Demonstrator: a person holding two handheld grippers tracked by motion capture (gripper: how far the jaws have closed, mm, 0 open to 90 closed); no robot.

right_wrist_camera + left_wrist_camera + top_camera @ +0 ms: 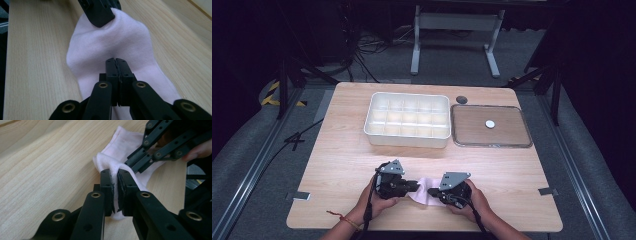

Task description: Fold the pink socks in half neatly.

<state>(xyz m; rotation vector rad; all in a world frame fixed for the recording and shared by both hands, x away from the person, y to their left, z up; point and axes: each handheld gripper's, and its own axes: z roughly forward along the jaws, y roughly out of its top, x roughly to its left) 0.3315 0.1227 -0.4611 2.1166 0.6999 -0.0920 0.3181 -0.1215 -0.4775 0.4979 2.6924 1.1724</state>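
Observation:
A pale pink sock (423, 189) lies on the wooden table near its front edge, between my two grippers. My left gripper (417, 186) comes at it from the left and is shut on a raised fold of the fabric (115, 173). My right gripper (431, 191) comes from the right, and its jaws are closed tight on the sock's cloth (116, 60). In the left gripper view the sock (117, 142) stretches away under the right gripper (130, 163). The right gripper view has the left gripper (102, 17) at the sock's (112, 37) far end.
A white tray with several compartments (407, 121) stands at the table's back middle. To its right is a flat framed brown tray (512, 142) with a small white disc (490, 123) on it. A dark round spot (461, 99) sits behind that tray.

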